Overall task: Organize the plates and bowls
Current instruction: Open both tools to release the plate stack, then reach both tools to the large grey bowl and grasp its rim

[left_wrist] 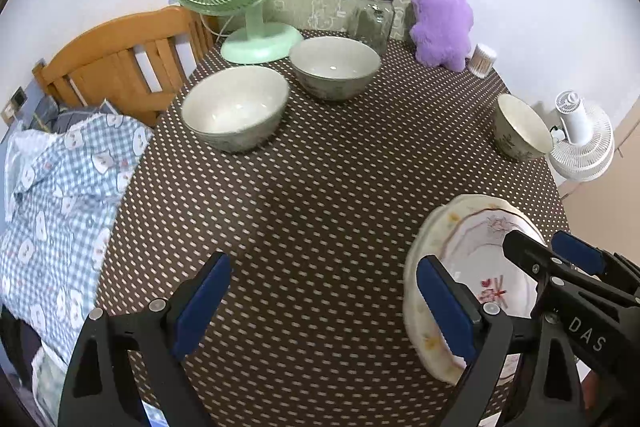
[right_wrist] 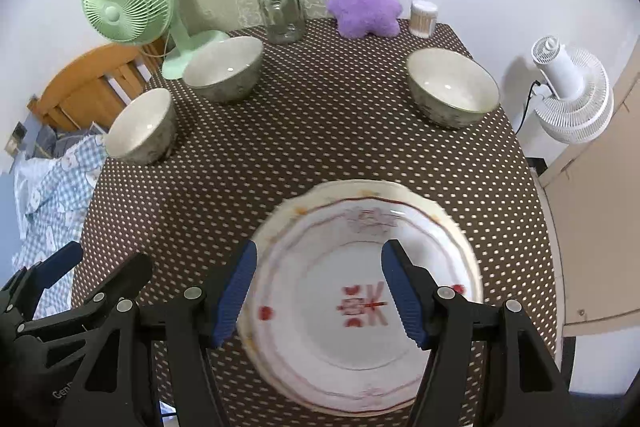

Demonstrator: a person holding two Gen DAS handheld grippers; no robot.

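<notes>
Each claw [left_wrist: 324, 307] [right_wrist: 318, 291] has black plastic arms, silver screws, blue ribbed pads and white lettering.

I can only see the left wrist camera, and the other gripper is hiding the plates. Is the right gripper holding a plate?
Observer: No. In the right wrist view the right gripper is open above the top plate, and its pads are clear of it.
Operator: Is there only one plate?
Observer: Two. The top plate lies inside a bigger plate, whose rim shows all round the far side.
Operator: Does the white fan have a wire?
Observer: Yes. A black cord hangs down from the white fan. I cannot see where it ends.
</notes>
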